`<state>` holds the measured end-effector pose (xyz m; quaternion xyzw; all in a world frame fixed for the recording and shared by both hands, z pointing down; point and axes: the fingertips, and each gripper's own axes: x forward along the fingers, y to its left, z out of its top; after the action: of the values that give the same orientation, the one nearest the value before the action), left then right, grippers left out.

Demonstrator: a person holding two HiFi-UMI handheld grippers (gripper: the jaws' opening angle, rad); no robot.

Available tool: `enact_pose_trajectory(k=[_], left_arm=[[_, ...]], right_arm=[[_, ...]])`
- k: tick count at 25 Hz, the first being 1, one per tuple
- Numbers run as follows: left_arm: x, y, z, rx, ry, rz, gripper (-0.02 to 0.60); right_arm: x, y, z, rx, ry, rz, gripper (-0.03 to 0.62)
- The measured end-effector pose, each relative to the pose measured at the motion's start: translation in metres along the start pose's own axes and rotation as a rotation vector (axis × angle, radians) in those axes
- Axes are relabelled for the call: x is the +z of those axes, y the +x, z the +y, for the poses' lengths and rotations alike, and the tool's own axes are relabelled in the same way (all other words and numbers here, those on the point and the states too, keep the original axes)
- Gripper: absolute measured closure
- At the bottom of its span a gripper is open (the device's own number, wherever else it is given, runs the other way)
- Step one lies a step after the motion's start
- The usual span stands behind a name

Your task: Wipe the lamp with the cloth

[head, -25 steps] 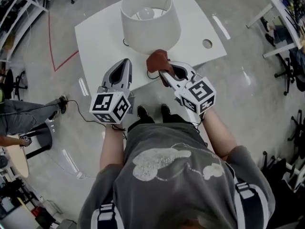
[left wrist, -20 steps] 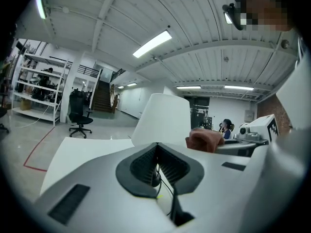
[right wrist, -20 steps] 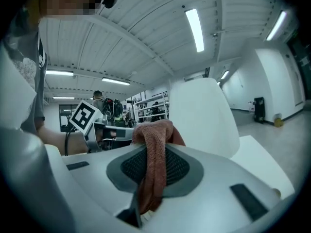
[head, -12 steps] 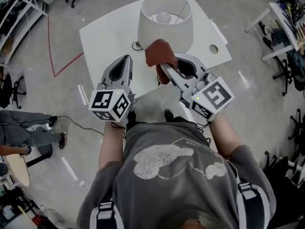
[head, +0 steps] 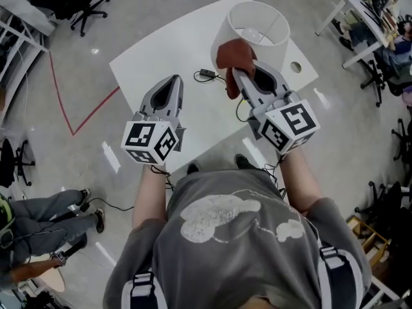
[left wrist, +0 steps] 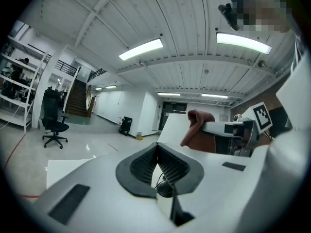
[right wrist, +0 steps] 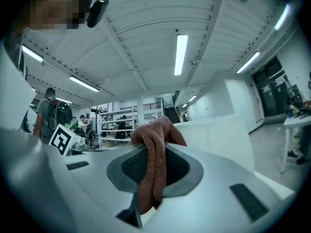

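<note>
Head view puts the right claw (head: 237,77) up at the near side of the lamp (head: 278,47), which stands at the far corner of the white bench (head: 161,50). The rust-brown cloth (head: 232,55) is bunched at the claw's tip, against or just beside the shade wall (whether it truly presses there cannot be told from above). To wipe well, I judge the cloth ought to lead, so that fabric and not the hard jaw tips meets the thin shade. Pressure should be light, since a shade like this would likely dent, or the lamp tip, if pushed, and the strokes should follow the curve round the wall rather than stab at one spot. The loose end hanging below the jaws could snag the cable (head: 207,74) lying on the bench near the lamp's foot, so it is worth minding. In the right gripper view the jaws are clenched on a fold of the cloth, which rises above them and trails down in front. The left claw (head: 168,84) hovers over the bench, well apart from the lamp; its own view shows the jaws pressed together with nothing between them, and it could steady the lamp if needed
</note>
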<state>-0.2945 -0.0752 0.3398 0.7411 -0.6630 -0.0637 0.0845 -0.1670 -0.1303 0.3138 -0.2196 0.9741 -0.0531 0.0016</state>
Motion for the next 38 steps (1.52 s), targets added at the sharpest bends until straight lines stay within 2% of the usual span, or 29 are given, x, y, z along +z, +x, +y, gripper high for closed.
enact_pose_trajectory(k=[11,16,19,22,29,33,38], left_arm=[[-0.015,-0.021,0.047,-0.158,-0.043,0.091,0.574],[-0.022,-0.024,0.051,-0.170,-0.042,0.110,0.574],[-0.022,-0.021,0.044,-0.172,-0.039,0.105,0.574],[-0.015,-0.018,0.036,-0.163,-0.020,0.093,0.574],[0.009,-0.009,0.034,-0.144,0.007,0.076,0.575],[0.019,-0.006,0.044,-0.174,0.006,0.065,0.574],[0.015,0.006,0.061,-0.239,-0.007,0.093,0.574]], right_arm=[[-0.082,0.019,0.007,-0.267,0.135,0.114,0.536],[-0.107,0.019,0.017,-0.301,0.148,0.178,0.536],[-0.097,0.019,0.028,-0.262,0.145,0.160,0.536],[-0.068,0.024,0.032,-0.228,0.119,0.096,0.536],[0.006,0.041,0.023,-0.231,0.078,-0.070,0.536],[0.020,0.056,0.015,-0.296,0.082,-0.096,0.536],[0.006,0.068,0.003,-0.408,0.091,-0.071,0.536]])
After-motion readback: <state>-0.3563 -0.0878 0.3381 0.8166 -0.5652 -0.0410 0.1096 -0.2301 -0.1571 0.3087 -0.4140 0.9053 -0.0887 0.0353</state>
